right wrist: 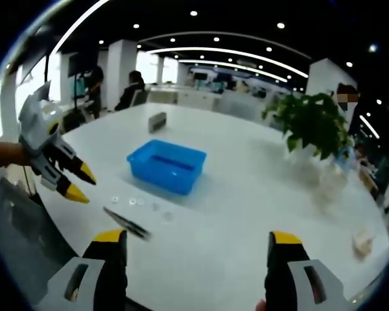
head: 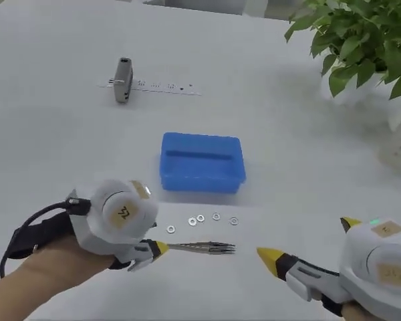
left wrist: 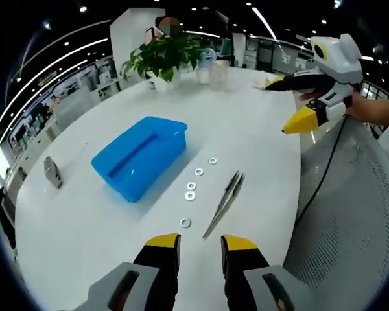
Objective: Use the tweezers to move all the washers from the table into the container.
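Metal tweezers [head: 202, 248] lie flat on the white table [head: 67, 154], apart from the washers. Several small washers [head: 200, 219] form a loose row just beyond them, in front of the blue container [head: 202, 162]. My left gripper [head: 158, 250] is at the tweezers' near end. In the left gripper view its jaws [left wrist: 201, 243] stand open, with the tweezers [left wrist: 223, 197] lying just ahead of the tips and the washers [left wrist: 191, 190] and container [left wrist: 139, 155] beyond. My right gripper [head: 309, 239] hovers wide open to the right of the tweezers, holding nothing [right wrist: 198, 240].
A grey metal block [head: 123, 80] on a thin printed strip lies at the back left. A potted plant [head: 361, 40] and clear jars stand at the back right. The table's near edge [left wrist: 298, 214] runs close beside the tweezers.
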